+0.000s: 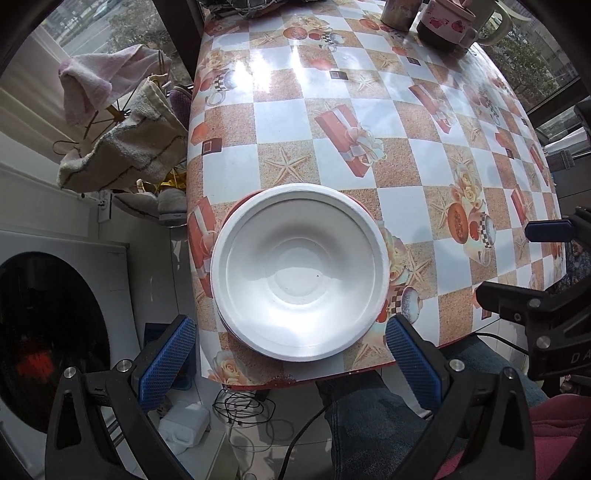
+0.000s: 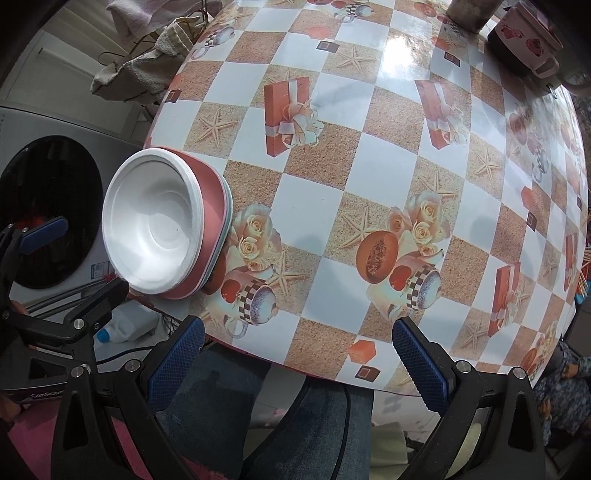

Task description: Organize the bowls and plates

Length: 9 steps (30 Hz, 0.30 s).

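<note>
On checkered tablecloth (image 1: 402, 206), round foam bowl (image 1: 299, 273)

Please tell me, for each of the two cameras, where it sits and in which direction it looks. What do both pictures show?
Left wrist: on the left gripper, open, looking down over the table's near edge at the white bowl; the person's jeans show below.
Right wrist: on the right gripper, open, facing the checkered tablecloth; the left gripper shows at the left.
Shared: the stacked bowls, the tablecloth and the mug.
</note>
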Available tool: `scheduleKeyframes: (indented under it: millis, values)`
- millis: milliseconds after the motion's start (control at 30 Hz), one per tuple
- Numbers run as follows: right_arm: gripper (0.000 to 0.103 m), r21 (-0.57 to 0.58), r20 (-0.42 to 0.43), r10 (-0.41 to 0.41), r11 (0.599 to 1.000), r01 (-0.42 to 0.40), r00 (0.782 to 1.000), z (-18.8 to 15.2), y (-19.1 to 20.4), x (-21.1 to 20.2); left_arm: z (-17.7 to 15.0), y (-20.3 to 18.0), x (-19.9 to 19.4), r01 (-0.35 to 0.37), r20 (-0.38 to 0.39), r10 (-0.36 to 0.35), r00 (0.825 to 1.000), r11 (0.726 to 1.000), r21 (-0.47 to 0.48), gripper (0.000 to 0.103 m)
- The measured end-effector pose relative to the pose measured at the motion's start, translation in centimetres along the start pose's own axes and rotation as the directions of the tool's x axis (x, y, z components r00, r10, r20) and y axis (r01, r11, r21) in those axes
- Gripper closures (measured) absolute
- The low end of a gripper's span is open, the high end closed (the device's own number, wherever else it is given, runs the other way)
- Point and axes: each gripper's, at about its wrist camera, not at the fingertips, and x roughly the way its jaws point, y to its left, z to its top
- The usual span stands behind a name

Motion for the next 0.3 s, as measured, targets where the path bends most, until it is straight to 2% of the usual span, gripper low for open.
scheduleKeyframes:
  millis: [167, 300]
  values:
    - [0.001, -0.039, 0.003, -0.013, 0.999, 0.013, 1.0, 0.38, 0.01, -0.06, 0.29, 0.18, 0.46, -0.002, -0.007, 0.002, 1.0, 0.999, -0.044, 0.0]
    - [0.001, -0.076, 0.019, -0.002, 0.997, 0.004, 1.0, 0.85, -0.05, -0.14, 0.67, 0.21, 0.54, -0.021, 0.021, 0.022, 1.0, 0.998, -0.057, 0.0]
